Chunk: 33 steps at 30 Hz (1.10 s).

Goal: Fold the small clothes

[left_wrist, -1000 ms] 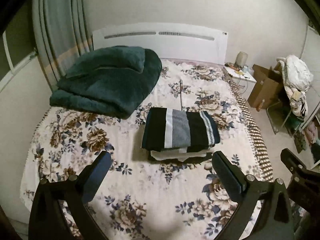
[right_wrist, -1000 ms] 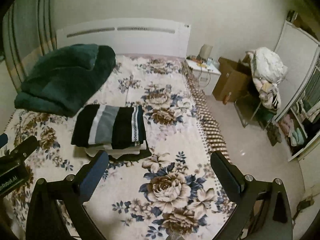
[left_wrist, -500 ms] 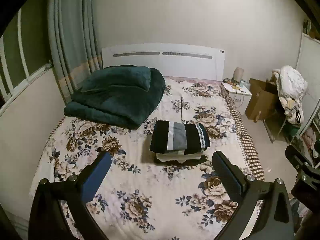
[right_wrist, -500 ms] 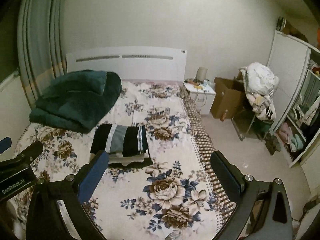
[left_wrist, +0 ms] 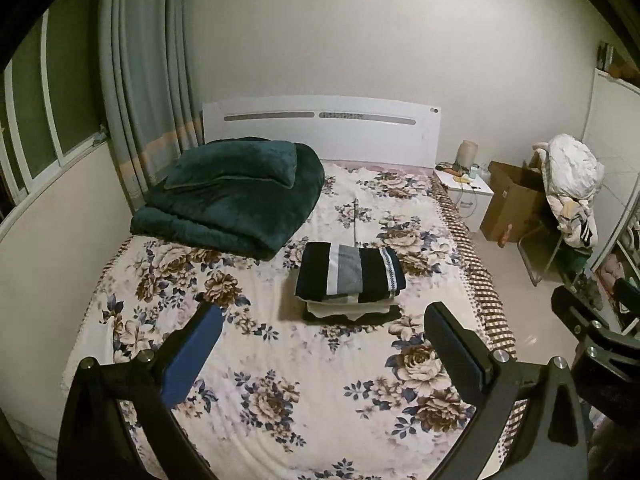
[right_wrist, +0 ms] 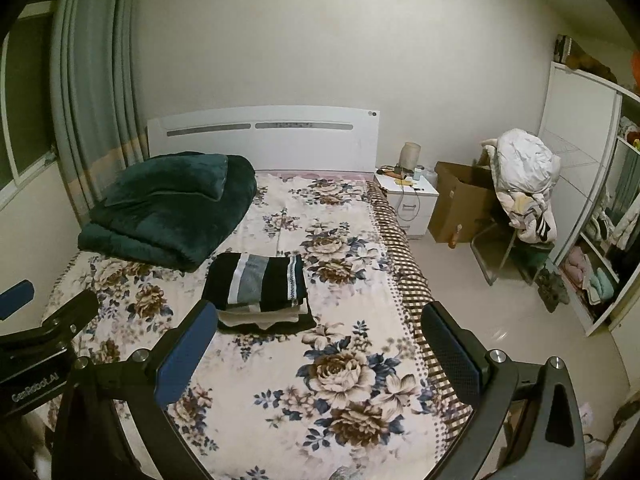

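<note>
A stack of folded clothes (left_wrist: 350, 280) lies in the middle of the floral bed (left_wrist: 280, 380); the top piece is black with grey and white stripes, over a white and a dark piece. The stack also shows in the right wrist view (right_wrist: 260, 288). My left gripper (left_wrist: 324, 340) is open and empty, held well back from and above the stack. My right gripper (right_wrist: 320, 340) is open and empty too, to the right of the stack. The left gripper's body (right_wrist: 36, 344) shows at the right view's left edge.
A folded dark green blanket (left_wrist: 236, 196) lies at the bed's back left by the white headboard (left_wrist: 320, 128). Curtains (left_wrist: 148, 80) hang at left. A nightstand (right_wrist: 408, 196), cardboard box (right_wrist: 460, 204), chair piled with clothes (right_wrist: 520, 184) and open wardrobe (right_wrist: 600, 220) stand to the right.
Both grippers have pulled back and up from the bed, so the folded stack looks smaller and farther. The stack has not moved. Both stay open.
</note>
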### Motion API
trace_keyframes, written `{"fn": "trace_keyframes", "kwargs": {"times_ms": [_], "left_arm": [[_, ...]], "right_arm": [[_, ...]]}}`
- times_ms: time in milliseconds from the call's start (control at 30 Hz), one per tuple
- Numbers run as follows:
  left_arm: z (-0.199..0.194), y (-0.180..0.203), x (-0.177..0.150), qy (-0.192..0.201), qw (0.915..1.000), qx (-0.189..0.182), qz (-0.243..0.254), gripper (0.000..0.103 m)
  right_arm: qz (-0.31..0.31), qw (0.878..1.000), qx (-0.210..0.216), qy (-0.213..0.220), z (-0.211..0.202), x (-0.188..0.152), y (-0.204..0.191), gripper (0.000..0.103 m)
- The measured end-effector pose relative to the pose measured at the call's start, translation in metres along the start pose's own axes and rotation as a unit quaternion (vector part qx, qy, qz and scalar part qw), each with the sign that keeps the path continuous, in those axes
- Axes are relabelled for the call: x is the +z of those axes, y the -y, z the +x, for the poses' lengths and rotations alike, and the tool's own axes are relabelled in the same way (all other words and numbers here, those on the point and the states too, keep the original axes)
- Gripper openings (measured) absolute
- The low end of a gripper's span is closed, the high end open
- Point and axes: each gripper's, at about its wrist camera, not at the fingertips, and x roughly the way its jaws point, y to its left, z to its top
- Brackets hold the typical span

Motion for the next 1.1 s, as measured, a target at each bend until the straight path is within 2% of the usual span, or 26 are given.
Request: {"fn": "trace_keyframes", "kwargs": {"times_ms": [1100], "left_arm": [[-0.022, -0.001, 0.013, 0.017, 0.9997, 0.011, -0.012, 0.103]], "right_arm": [[-0.005, 1.0, 0.011, 0.011, -0.012, 0.008, 0.001, 0.103]]}}
